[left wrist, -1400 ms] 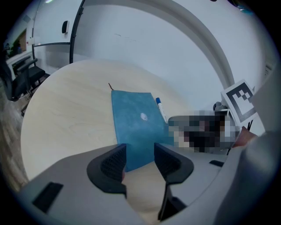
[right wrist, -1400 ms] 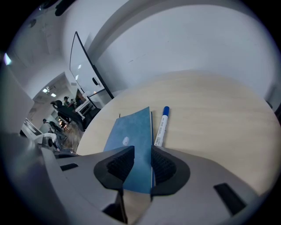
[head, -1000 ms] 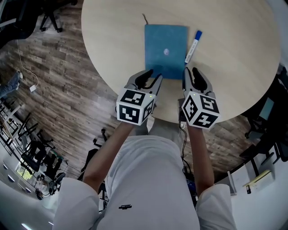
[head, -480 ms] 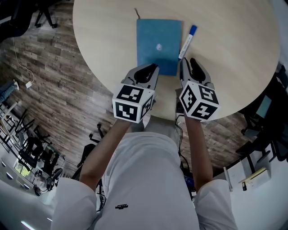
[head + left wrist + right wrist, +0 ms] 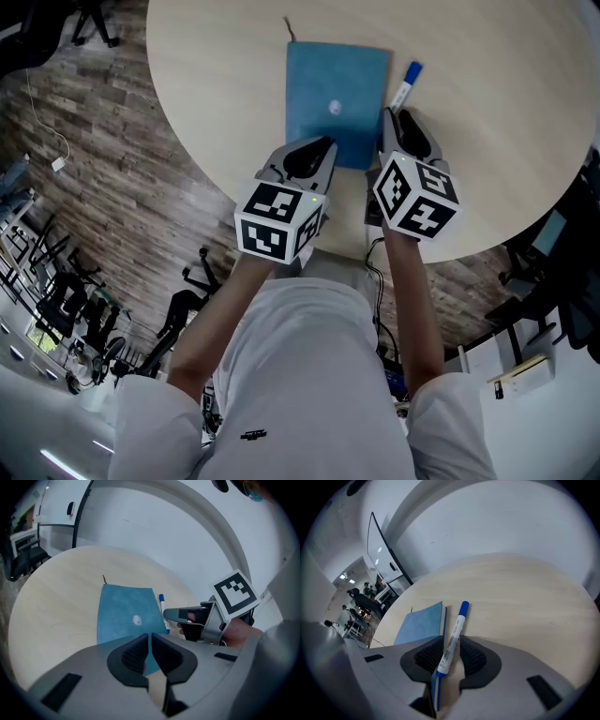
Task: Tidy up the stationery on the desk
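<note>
Toward the top of the head view, on the pale round table [image 5: 487,122], we see the blue notebook [image 5: 336,94] lying flat, with the blue-capped marker [image 5: 406,86] just beside its right edge. Our right tool [image 5: 451,641] is grasping the marker. In the right gripper view, the white barrel runs up the lower middle of the frame between the two pads, both against it, with the cap end pointing away. Our left tool [image 5: 150,639] is clenched, with only a hairline between its jaws. Its tip sits over the notebook's near edge, by the lower left corner.
</note>
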`<control>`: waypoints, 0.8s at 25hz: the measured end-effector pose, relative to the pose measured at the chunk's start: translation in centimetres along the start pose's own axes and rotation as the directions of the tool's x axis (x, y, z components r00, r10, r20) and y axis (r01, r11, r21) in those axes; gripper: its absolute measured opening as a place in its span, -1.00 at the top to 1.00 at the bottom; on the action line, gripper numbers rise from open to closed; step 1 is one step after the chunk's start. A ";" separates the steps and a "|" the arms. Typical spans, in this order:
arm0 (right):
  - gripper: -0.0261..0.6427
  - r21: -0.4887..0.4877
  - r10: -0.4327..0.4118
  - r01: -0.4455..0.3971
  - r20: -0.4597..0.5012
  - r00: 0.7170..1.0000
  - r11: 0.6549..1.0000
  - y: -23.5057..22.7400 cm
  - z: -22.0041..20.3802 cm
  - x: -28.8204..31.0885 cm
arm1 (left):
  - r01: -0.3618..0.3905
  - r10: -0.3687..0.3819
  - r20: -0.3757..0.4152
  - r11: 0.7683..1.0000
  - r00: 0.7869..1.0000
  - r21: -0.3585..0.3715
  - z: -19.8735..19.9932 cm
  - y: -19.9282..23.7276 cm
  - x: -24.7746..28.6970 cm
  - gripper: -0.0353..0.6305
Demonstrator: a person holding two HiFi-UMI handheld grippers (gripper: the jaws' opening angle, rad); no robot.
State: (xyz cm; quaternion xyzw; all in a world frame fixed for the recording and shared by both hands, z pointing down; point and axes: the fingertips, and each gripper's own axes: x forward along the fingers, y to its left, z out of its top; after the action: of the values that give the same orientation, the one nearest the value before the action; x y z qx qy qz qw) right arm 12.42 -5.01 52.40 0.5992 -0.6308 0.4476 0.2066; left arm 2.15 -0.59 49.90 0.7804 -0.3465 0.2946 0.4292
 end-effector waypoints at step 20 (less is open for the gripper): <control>0.65 -0.113 0.054 -0.057 -0.027 0.998 0.992 0.7 0.0 -1.2 | -0.001 0.001 -0.002 1.000 1.000 -0.018 0.2 0.7 0.0 0.78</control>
State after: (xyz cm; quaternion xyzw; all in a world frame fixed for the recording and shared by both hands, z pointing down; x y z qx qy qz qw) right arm 12.03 -4.46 51.23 0.5634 -0.6692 0.4236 0.2352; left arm 1.62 -1.05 50.19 0.7760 -0.3491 0.2927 0.4362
